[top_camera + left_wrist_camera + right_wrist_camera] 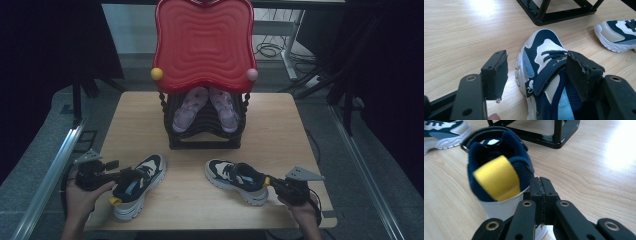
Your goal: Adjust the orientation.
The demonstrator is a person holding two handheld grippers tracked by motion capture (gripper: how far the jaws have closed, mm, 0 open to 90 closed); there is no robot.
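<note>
Two navy-and-white sneakers lie on the wooden table (200, 200). My left gripper (127, 177) is open around the left sneaker (137, 185). In the left gripper view its jaws (537, 62) straddle that sneaker (544, 47), one pad out over the table, the other above the strap. My right gripper (272, 183) sits at the heel of the right sneaker (235, 180). In the right gripper view its jaws (540, 182) are shut, pads pressed together just right of the yellow heel tab (496, 177). Whether they pinch the collar (520, 165) is unclear.
A black shoe rack (205, 140) stands at the table's middle back, with a pair of pink shoes (187, 107) on it and a red wavy panel (204, 45) above. Its base (564, 15) (544, 140) is close beyond both sneakers. Bare wood lies left and right.
</note>
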